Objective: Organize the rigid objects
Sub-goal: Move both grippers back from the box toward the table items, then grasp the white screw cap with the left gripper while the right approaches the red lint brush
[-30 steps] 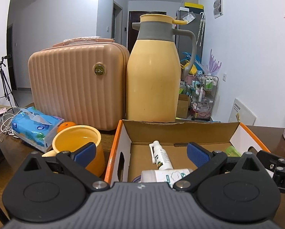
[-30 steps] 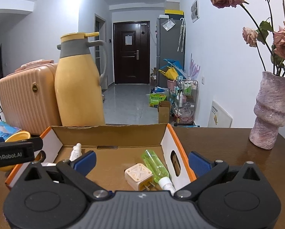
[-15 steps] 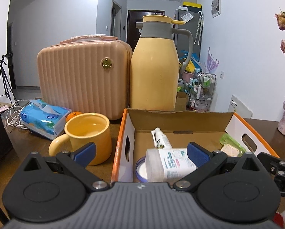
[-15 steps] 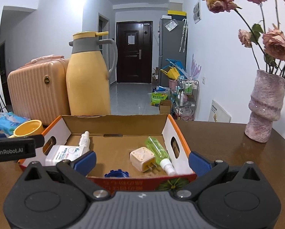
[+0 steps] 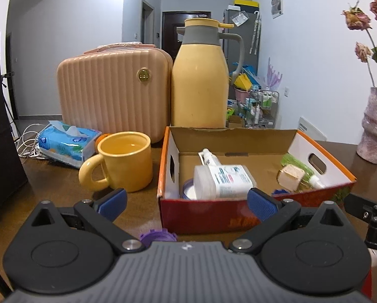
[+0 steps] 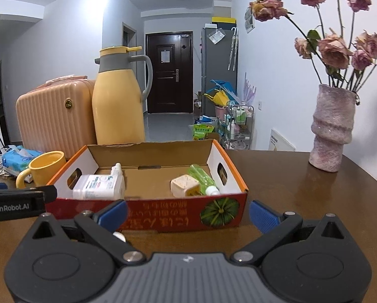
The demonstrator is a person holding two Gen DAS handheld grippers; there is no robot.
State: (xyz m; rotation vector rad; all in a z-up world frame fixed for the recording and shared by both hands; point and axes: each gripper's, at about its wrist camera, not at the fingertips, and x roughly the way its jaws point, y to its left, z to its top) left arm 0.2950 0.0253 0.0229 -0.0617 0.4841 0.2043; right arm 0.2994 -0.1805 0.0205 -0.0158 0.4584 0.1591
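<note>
An open cardboard box [image 5: 208, 214] [image 6: 163, 212] sits on the brown table. Inside lie a white labelled bottle [image 5: 222, 180] [image 6: 97, 186], a small white spray bottle [image 5: 208, 157] [image 6: 117, 170], a cream plug cube [image 5: 290, 176] [image 6: 184, 185] and a green bottle [image 5: 299, 166] [image 6: 201, 179]. My left gripper [image 5: 186, 202] is open in front of the box with nothing between its fingers. My right gripper [image 6: 187, 210] is open too, just short of the box's front wall. A purple ridged cap [image 5: 157, 237] lies on the table under the left gripper. A small white object [image 6: 120, 236] lies near the right gripper's left finger.
A yellow mug [image 5: 122, 160] stands left of the box, with a tissue pack [image 5: 67, 142] beyond it. A peach case [image 5: 112, 91] and a yellow thermos jug [image 5: 201, 80] stand behind. A pink vase [image 6: 332, 131] with dried roses stands at the right.
Both grippers have drawn back from over the box toward the table's near side; the box's front wall now shows. Both stay open and nothing in the box has moved.
</note>
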